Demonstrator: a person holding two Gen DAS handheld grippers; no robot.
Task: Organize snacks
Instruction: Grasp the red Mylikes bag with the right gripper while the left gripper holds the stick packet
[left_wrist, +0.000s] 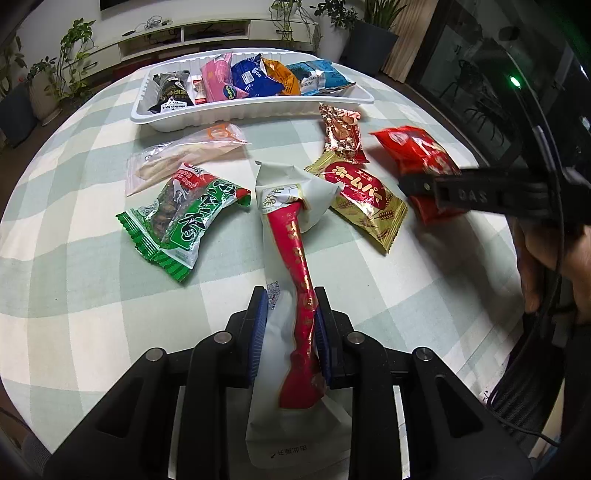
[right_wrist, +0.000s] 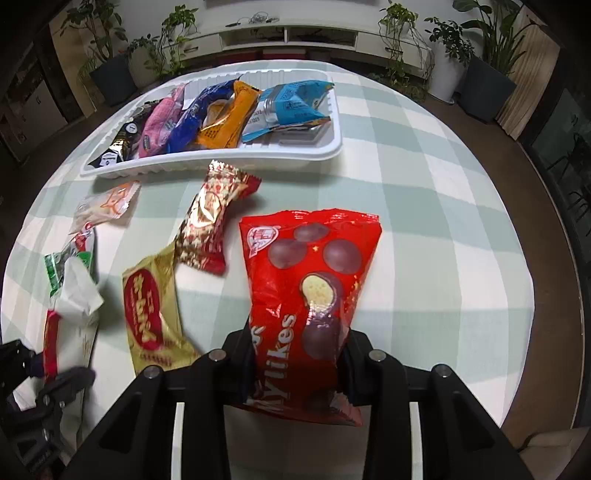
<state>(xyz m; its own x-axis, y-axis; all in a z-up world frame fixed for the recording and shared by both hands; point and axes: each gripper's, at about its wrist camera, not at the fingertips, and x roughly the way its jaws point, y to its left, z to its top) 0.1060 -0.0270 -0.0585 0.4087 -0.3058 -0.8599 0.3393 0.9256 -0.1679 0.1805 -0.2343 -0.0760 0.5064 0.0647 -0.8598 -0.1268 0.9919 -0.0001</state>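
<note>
My left gripper (left_wrist: 290, 314) is shut on a white and red snack packet (left_wrist: 295, 236) that stretches forward over the table; it also shows at the left of the right wrist view (right_wrist: 79, 306). My right gripper (right_wrist: 297, 343) is shut on a red Mylikes chocolate-ball bag (right_wrist: 314, 273), seen in the left wrist view (left_wrist: 421, 155) under the right gripper's finger (left_wrist: 461, 192). A white tray (left_wrist: 255, 110) (right_wrist: 221, 164) at the back holds several packets. Loose on the checked cloth lie a green packet (left_wrist: 184, 218), a clear packet (left_wrist: 184, 155), a gold packet (left_wrist: 365, 199) (right_wrist: 151, 314) and a brown-red packet (left_wrist: 341, 136) (right_wrist: 210, 225).
The round table (right_wrist: 443, 240) has a green and white checked cloth. Its edge curves on the right. Behind it stand a white TV cabinet (right_wrist: 288, 37) and potted plants (right_wrist: 484, 74). A hand and cables (left_wrist: 546, 258) show at the right of the left wrist view.
</note>
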